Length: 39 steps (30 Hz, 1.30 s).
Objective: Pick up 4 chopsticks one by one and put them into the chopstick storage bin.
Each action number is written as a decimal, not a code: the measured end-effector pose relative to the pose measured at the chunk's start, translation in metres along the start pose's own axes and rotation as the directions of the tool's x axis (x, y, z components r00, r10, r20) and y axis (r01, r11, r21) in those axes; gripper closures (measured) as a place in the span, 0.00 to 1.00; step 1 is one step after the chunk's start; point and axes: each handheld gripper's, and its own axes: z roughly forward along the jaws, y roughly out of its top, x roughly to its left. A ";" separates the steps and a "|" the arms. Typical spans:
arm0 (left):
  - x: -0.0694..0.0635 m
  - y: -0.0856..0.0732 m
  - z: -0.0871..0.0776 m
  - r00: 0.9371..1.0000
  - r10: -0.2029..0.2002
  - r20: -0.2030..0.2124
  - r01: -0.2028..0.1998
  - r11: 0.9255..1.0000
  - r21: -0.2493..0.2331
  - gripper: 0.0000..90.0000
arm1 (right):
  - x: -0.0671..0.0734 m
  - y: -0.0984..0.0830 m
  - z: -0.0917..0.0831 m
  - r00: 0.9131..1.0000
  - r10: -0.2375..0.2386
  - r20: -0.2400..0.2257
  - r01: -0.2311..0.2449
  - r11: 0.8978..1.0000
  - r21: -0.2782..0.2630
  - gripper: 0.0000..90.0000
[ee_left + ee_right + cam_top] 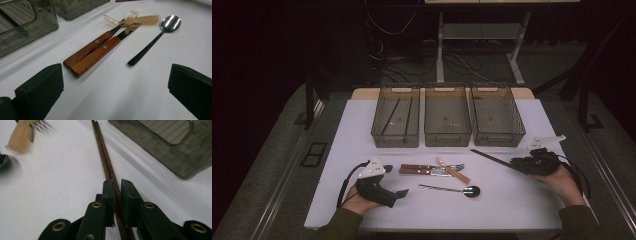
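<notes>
We have the right gripper [117, 187] closed on the pair of chopsticks [105, 162], its jaws pinching the two dark wooden sticks near one end. The sticks lie flat on the white bench [522, 200] toward its right edge, just in front of the right-hand basket [497, 116], and run from our grip toward the bench's middle. No earlier picture is at hand, so we speak only of the grip as it stands.

We judge the chopsticks light, stiff and thin. They are smooth wood, so they may slip or scissor apart if we squeeze only one of them. Held this close to the end, the long free length will droop and swing when we lift; a hold nearer the middle would balance better, but the present one should serve for so light a load if we move slowly and keep the sticks side by side.

The left gripper [401, 193] rests near the front left of the bench with its jaws wide apart and nothing between them. Ahead of it lie a fork and knife with wooden handles [92, 51], a pale plastic spoon [140, 20] across them, and a metal spoon [155, 37]. The left-hand basket [396, 120] already holds dark sticks.
</notes>
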 end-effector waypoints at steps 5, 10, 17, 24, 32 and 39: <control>0.000 0.000 0.000 1.000 0.002 0.002 -0.002 1.000 0.001 0.00 | 0.000 -0.002 -0.001 1.000 -0.005 -0.005 0.005 1.000 -0.003 0.91; 0.000 0.000 0.000 1.000 0.002 0.003 -0.002 1.000 0.001 0.00 | 0.000 -0.002 -0.001 1.000 -0.005 -0.012 0.005 1.000 0.004 0.91; -0.001 0.000 0.000 1.000 0.002 0.005 -0.002 1.000 0.000 0.00 | 0.000 -0.003 0.001 1.000 -0.015 -0.018 0.015 1.000 0.022 0.91; -0.001 0.000 0.000 1.000 0.004 0.006 -0.004 1.000 0.002 0.00 | 0.001 -0.004 0.001 0.999 -0.023 -0.025 0.024 1.000 0.021 0.93; -0.001 0.000 0.000 1.000 0.005 0.008 -0.005 1.000 0.002 0.00 | 0.005 -0.005 0.003 0.998 -0.047 -0.038 0.048 0.998 0.041 0.94; -0.001 0.000 0.001 1.000 0.005 0.009 -0.005 1.000 0.003 0.00 | 0.001 -0.006 -0.003 0.999 -0.037 0.006 0.037 0.999 0.010 0.94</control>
